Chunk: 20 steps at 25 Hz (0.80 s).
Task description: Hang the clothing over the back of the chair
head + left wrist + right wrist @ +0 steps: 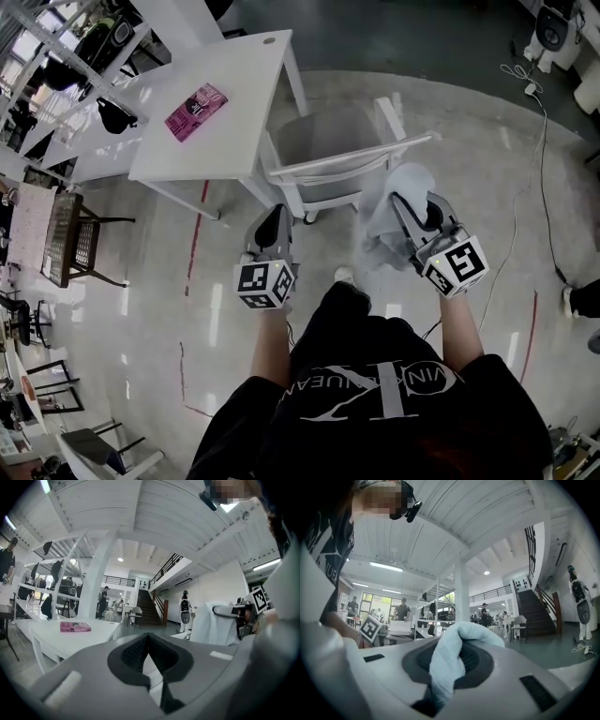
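Polished pale floor (450,122) spreads under a white table (234,112) with a pink book (195,112) lying on it. A white chair (323,141) stands just beside the table's near corner, its back rail toward the person.

The clothing (394,202) is a pale, bluish-white piece of soft fabric. It is bunched and creased rather than spread out, and it hangs in loose folds. It is up in the air, off the floor, at the right end of the chair's back rail. In the head view its upper edge overlaps that end of the rail, but whether it touches the rail cannot be told.

The right gripper (412,199) pinches the cloth. In the right gripper view a thick fold of the clothing (445,667) runs up between the jaws, bulges over the tips and curls off to the right.

The left gripper (277,214) is held out level, just short of the chair's near left corner. Its jaws are pressed together at the tips with nothing between them. From its own view, the clothing (213,623) shows as a pale sheet hanging beside the right gripper (243,616).

A thin cable (525,169) trails across the floor at the right.
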Tool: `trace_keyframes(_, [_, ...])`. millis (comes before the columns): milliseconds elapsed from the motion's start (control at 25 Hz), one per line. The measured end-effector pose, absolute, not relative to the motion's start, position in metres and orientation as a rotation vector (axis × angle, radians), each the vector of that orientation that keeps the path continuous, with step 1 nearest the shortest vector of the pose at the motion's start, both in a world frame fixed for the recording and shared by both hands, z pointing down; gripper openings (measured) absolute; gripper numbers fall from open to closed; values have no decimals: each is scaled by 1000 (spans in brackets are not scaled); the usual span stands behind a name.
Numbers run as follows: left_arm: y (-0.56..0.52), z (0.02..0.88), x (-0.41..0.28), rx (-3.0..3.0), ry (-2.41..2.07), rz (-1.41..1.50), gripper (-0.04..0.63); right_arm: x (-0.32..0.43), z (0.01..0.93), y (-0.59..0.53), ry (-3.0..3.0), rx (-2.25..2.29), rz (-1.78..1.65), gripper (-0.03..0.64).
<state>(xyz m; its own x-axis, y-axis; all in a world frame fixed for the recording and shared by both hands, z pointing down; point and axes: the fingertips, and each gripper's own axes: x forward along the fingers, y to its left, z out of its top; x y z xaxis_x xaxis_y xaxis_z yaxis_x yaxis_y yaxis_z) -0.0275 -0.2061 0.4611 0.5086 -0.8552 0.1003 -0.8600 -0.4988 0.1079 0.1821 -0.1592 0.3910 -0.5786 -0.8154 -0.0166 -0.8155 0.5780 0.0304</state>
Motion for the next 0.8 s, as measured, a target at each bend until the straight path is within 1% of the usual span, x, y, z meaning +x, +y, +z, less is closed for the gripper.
trace_keyframes(440, [-264, 448, -11, 2625, -1495, 24, 11, 168, 359, -220, 2866, -1290, 161, 58])
trace_keyframes(800, [-306, 440, -16, 2629, -1542, 47, 11, 152, 342, -277, 2905, -1211, 223, 58])
